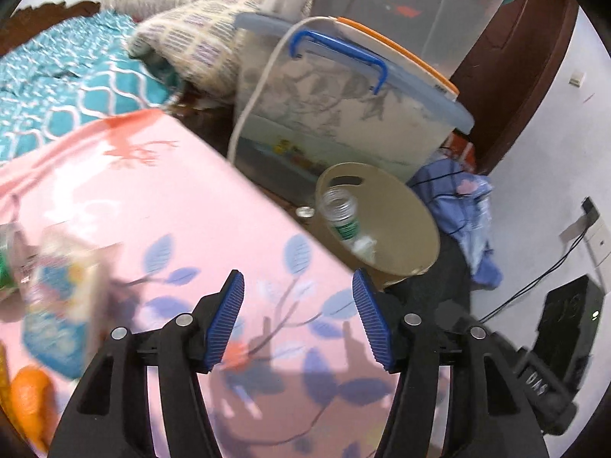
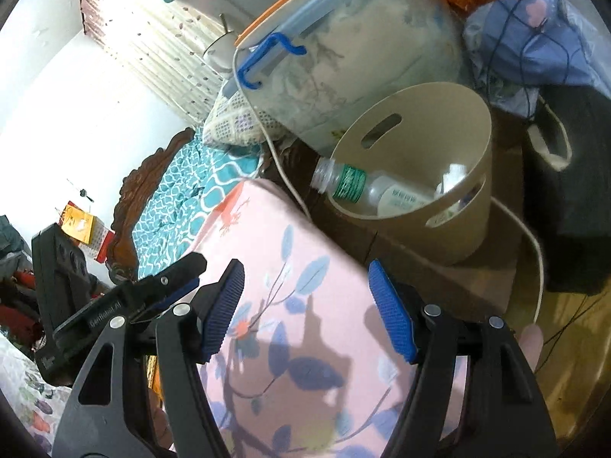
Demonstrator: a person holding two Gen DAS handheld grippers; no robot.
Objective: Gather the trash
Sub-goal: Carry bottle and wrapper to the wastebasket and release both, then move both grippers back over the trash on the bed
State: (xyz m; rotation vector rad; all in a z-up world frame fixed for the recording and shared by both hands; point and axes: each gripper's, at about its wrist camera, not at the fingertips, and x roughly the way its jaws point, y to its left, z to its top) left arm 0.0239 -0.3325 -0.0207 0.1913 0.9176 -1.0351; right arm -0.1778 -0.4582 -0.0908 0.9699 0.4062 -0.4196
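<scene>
A beige bin (image 1: 404, 213) (image 2: 439, 122) stands beside the bed, just past the edge of the pink flowered sheet (image 1: 160, 198). In it lies a clear plastic bottle (image 1: 341, 217) (image 2: 366, 187) with a green label, its open neck sticking out over the rim, beside crumpled white paper (image 2: 452, 175). My left gripper (image 1: 298, 278) hangs open over the pink sheet, with nothing between its blue pads. My right gripper (image 2: 306, 267) is open too, empty, short of the bin. On the sheet at the left lie a blurred blue-and-clear packet (image 1: 61, 305) and an orange object (image 1: 28, 400).
A clear storage box (image 1: 343, 114) with a blue handle stands behind the bin, another box stacked above it. A white cable (image 1: 256, 91) runs down its side. A checked pillow (image 1: 198, 45), a teal bedspread (image 1: 57, 87), blue clothes (image 1: 462, 206) and a black device (image 1: 569, 313) lie around.
</scene>
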